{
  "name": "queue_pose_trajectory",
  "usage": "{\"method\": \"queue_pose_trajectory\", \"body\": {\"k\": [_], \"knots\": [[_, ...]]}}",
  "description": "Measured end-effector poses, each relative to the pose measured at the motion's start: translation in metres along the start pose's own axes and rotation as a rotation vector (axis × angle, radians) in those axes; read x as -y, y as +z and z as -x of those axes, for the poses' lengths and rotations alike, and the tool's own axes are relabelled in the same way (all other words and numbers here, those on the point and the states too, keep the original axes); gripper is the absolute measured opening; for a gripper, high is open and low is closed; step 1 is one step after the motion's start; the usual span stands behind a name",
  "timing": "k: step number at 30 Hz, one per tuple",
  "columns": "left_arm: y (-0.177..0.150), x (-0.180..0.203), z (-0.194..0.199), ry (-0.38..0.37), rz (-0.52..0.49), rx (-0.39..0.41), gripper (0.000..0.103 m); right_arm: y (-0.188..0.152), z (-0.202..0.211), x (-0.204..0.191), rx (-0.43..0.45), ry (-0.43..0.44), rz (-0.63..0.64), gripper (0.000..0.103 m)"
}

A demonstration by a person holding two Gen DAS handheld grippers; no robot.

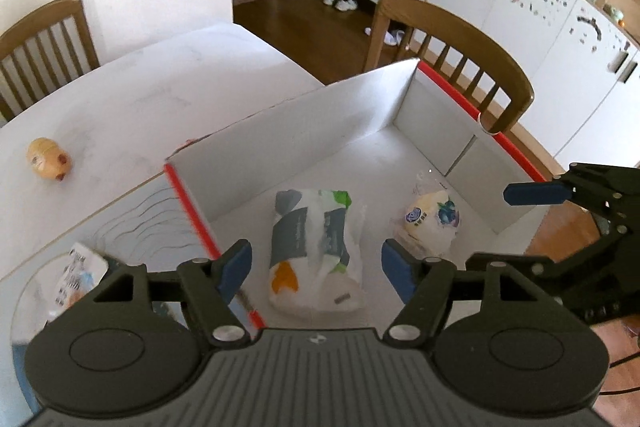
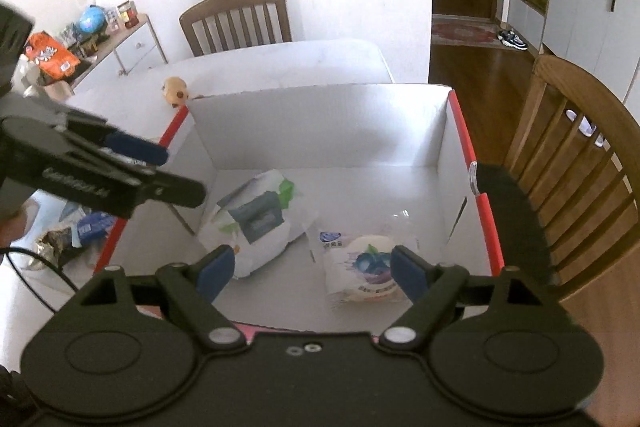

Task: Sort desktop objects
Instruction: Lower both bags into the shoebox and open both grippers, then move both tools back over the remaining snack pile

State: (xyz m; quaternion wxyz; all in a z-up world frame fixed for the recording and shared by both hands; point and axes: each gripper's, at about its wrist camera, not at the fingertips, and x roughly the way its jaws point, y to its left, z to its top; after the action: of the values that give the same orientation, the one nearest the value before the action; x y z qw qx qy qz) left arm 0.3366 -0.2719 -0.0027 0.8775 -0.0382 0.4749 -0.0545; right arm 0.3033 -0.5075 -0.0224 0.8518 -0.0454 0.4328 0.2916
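The white cardboard box (image 1: pixel 304 115) with red-edged rims sits on the white table (image 1: pixel 120 95). Inside it lie two items: a white tissue pack (image 1: pixel 312 247) printed in grey, green and orange, lying lengthwise, and beside it, apart, a clear-wrapped pale round bun (image 2: pixel 368 267) with a blueberry label. A small tan toy (image 1: pixel 49 159) rests outside the box, on the table. The left gripper (image 1: pixel 316 267) and the right gripper (image 2: pixel 312 267) are both released above the box, nothing between their blue pads.

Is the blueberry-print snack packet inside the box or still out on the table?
Inside. The blueberry packet lies on the floor of the white box, beside the larger white pouch, with no gripper touching it.
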Motion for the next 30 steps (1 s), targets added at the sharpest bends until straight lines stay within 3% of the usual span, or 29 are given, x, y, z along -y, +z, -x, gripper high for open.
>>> {"method": "queue_pose_trajectory", "body": {"k": [5,10,18,19,23,30], "knots": [[-0.012,-0.008,0.024,0.004,0.008,0.045,0.071,0.001,0.005,-0.007,0.037,-0.012,-0.021,0.086],[-0.021,-0.013,0.045,-0.007,-0.006,0.085,0.081,0.003,0.013,-0.019,0.066,-0.023,-0.024,0.086],[-0.049,-0.032,0.073,-0.017,-0.027,0.116,0.086,-0.002,0.019,-0.05,0.105,-0.005,-0.04,0.09],[-0.053,-0.035,0.076,-0.015,-0.028,0.12,0.087,-0.003,0.02,-0.054,0.111,-0.006,-0.04,0.095],[-0.069,-0.05,0.089,-0.013,-0.022,0.134,0.102,-0.003,0.02,-0.077,0.132,0.009,-0.031,0.096],[-0.098,-0.086,0.114,0.011,0.023,0.169,0.103,-0.002,0.016,-0.121,0.149,0.034,-0.005,0.097]]}}
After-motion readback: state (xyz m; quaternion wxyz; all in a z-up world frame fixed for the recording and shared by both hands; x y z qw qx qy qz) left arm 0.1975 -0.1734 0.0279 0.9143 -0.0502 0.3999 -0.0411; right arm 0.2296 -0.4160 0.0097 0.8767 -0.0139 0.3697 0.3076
